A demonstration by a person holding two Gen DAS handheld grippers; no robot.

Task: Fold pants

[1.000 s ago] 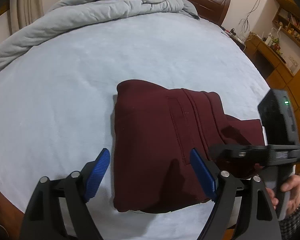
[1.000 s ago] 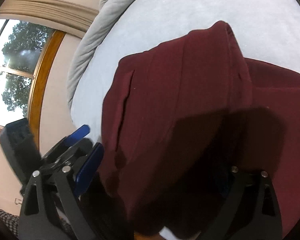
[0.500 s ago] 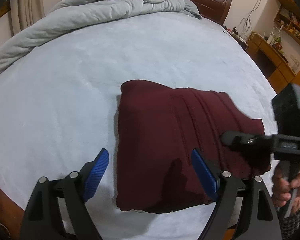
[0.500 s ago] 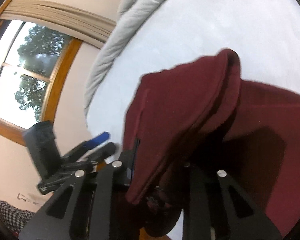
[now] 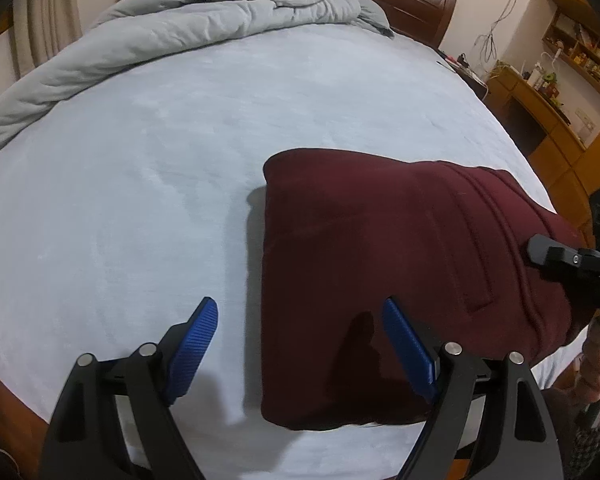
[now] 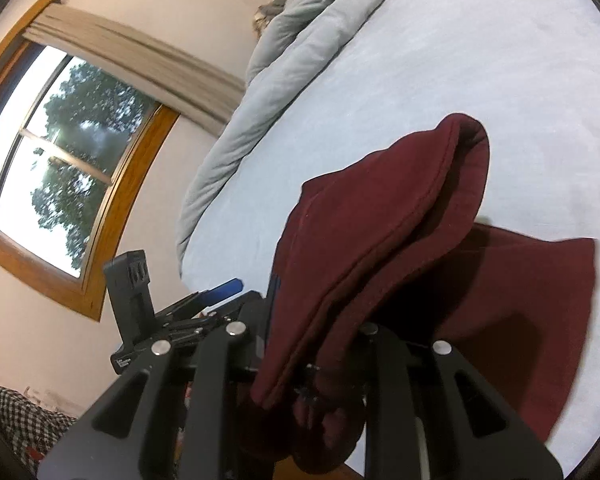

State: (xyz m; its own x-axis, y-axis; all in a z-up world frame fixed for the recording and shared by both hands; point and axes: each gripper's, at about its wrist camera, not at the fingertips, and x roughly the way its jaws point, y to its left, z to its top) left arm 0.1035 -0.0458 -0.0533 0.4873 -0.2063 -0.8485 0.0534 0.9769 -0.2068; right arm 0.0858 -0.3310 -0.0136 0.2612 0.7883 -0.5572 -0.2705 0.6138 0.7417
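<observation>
The dark red pants (image 5: 380, 248) lie folded into a thick rectangle near the front edge of the bed. My left gripper (image 5: 300, 332) is open and empty, hovering just above the pants' front left corner. My right gripper (image 6: 312, 320) is shut on the pants' waistband end (image 6: 384, 216) and holds that end lifted off the lower layer (image 6: 540, 304). In the left wrist view the right gripper (image 5: 548, 252) shows at the pants' right edge. Its pads are hidden by the cloth.
The bed's pale blue sheet (image 5: 180, 168) spreads to the left and back. A grey duvet (image 5: 204, 12) is bunched along the far side by the headboard. Wooden shelves (image 5: 560, 92) stand to the right. A window (image 6: 52, 168) is on the left wall.
My right gripper has closed on the waistband end and raised it while swinging out to the right. The left gripper has stayed open in place.
</observation>
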